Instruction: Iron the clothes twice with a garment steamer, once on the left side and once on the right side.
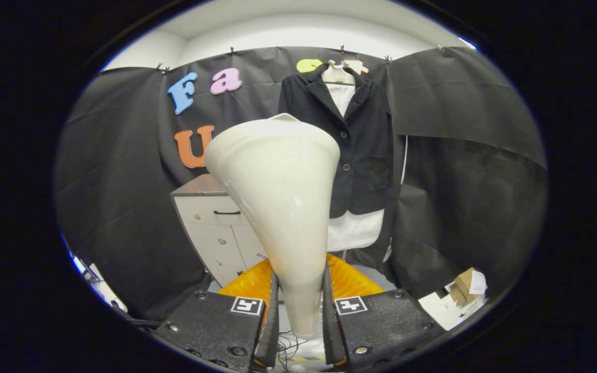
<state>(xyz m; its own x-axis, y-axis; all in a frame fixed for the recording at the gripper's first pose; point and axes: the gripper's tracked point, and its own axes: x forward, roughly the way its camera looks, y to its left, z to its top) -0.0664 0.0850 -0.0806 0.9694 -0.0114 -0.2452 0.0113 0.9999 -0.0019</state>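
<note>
Between our claw (298, 305) fingers we clamp the garment steamer (278, 191) by its narrow, smooth, rigid handle; beyond it hangs the soft jacket (360, 134).

The gripper (298, 324), at the bottom centre of the frame: two broad, rough-textured finger blocks studded with round screws. Each carries a square black-and-white marker tag near its inner top corner. Orange ribbed panels rise behind them.
</note>
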